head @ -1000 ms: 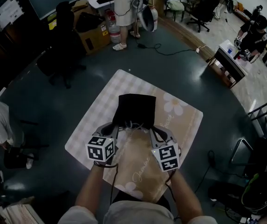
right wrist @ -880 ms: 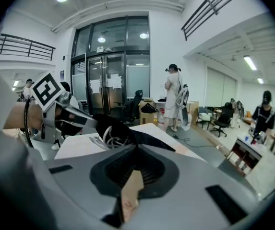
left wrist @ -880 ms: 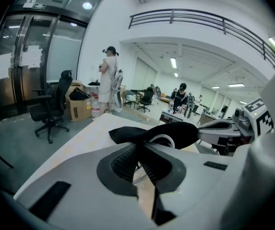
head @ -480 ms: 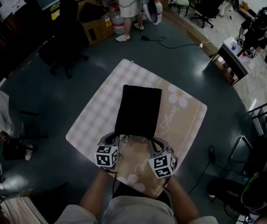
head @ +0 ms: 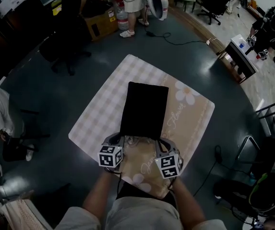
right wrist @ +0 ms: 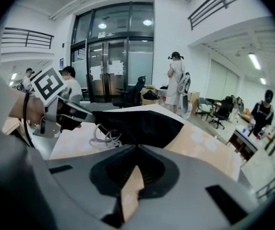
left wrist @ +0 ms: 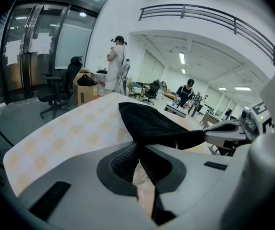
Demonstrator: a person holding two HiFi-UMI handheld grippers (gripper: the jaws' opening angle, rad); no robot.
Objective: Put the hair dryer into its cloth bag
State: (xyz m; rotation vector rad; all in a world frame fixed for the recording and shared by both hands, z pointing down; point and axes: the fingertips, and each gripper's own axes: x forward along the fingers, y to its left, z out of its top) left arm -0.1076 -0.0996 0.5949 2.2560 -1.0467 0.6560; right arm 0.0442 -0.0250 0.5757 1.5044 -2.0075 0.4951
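**Bag held by its mouth; dryer not seen**

The left gripper (head: 120, 140) and right gripper (head: 158, 141) are each clamped on a near corner of the black bag (head: 144, 110), which lies flat on the table (head: 99, 114). The step looks like spreading the mouth, so the next move needs an even pull apart. No dryer is visible; a white cord (right wrist: 103, 135) shows, its source unclear.

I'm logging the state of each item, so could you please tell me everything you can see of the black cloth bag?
The black cloth bag is a plain, matte, soft-looking rectangle lying flat on the checked, flower-printed mat, its long side running away from the person. Its near edge, where a white drawstring loops out, is pinched at one corner by the left gripper and at the other by the right gripper. What is inside cannot be seen.
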